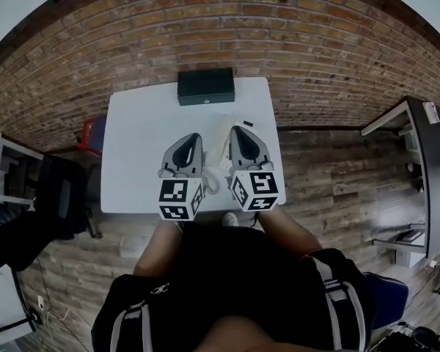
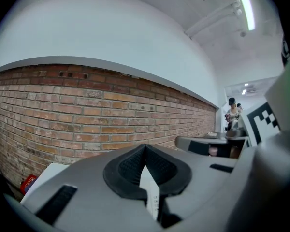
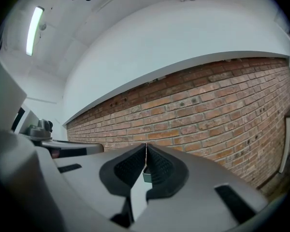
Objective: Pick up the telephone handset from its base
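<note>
A white telephone (image 1: 221,147) lies on the white table (image 1: 139,145) between my two grippers, which hide most of it. Its coiled cord (image 1: 212,180) shows near the table's front edge. My left gripper (image 1: 195,136) is just left of it with jaws shut and nothing held. In the left gripper view the pads meet at the tip (image 2: 145,148), and a white strip with small buttons (image 2: 151,197) shows below them. My right gripper (image 1: 238,129) is just right of the phone, also shut and empty (image 3: 145,146).
A black box (image 1: 205,86) stands at the table's far edge against the brick wall, and shows small through the right gripper's gap (image 3: 146,177). A small black piece (image 1: 248,123) lies near the right gripper. A red thing (image 1: 93,133) sits on the floor to the left. A dark desk (image 1: 425,160) stands at the right.
</note>
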`<action>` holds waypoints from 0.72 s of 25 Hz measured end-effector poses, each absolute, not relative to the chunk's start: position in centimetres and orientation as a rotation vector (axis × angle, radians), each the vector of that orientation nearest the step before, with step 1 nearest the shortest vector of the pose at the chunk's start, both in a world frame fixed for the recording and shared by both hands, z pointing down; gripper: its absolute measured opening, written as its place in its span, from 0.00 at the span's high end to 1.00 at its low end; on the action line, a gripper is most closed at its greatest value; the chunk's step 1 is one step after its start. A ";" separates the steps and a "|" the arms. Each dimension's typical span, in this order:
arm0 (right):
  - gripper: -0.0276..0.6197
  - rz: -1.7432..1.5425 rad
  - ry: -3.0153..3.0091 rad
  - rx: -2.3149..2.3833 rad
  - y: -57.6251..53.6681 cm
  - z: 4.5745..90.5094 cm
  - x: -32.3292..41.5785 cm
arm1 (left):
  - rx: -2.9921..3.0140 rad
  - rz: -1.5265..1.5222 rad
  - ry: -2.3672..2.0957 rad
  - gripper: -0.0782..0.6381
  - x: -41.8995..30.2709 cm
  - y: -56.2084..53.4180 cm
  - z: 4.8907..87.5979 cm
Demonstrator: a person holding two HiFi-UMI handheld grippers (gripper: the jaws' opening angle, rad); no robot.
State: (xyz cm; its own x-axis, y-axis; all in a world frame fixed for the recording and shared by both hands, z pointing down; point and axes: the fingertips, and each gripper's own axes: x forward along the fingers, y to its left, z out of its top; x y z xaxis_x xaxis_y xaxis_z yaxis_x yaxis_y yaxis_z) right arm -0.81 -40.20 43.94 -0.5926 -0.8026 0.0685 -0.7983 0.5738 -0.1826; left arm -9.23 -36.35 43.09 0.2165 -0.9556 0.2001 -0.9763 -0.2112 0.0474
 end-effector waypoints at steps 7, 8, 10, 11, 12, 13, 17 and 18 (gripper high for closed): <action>0.96 -0.363 2.701 -1.557 -41.1 45.5 -1.9 | 2.402 0.216 -1.744 0.89 -10.7 -37.9 43.5; 0.96 -0.365 2.696 -1.576 -41.1 45.7 -2.1 | 2.412 0.217 -1.721 0.89 -11.0 -38.0 43.7; 0.96 -0.362 2.692 -1.621 -41.3 46.5 -2.7 | 2.425 0.217 -1.682 0.89 -11.6 -38.2 44.0; 0.96 -0.358 2.695 -1.648 -41.4 47.1 -3.0 | 2.429 0.218 -1.666 0.89 -11.9 -38.3 44.1; 0.96 -0.356 2.701 -1.676 -41.7 47.8 -3.4 | 2.432 0.220 -1.651 0.89 -12.2 -38.4 44.3; 0.96 -0.363 2.706 -1.707 -41.9 48.6 -3.6 | 2.435 0.221 -1.639 0.89 -12.5 -38.5 44.4; 0.96 -0.437 2.704 -1.799 -42.7 52.2 -4.0 | 2.446 0.220 -1.604 0.89 -13.7 -38.6 44.9; 0.96 -0.458 2.707 -1.812 -42.8 53.2 -4.2 | 2.447 0.223 -1.597 0.89 -14.1 -38.5 45.0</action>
State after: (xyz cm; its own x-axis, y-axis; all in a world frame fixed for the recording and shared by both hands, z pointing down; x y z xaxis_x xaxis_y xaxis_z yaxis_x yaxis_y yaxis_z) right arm -4.24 -42.78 53.23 -0.3857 -0.8810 0.2739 -0.9221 0.3581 -0.1467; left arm -14.06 -38.54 45.05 0.4008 -0.8842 0.2399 -0.9161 -0.3901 0.0930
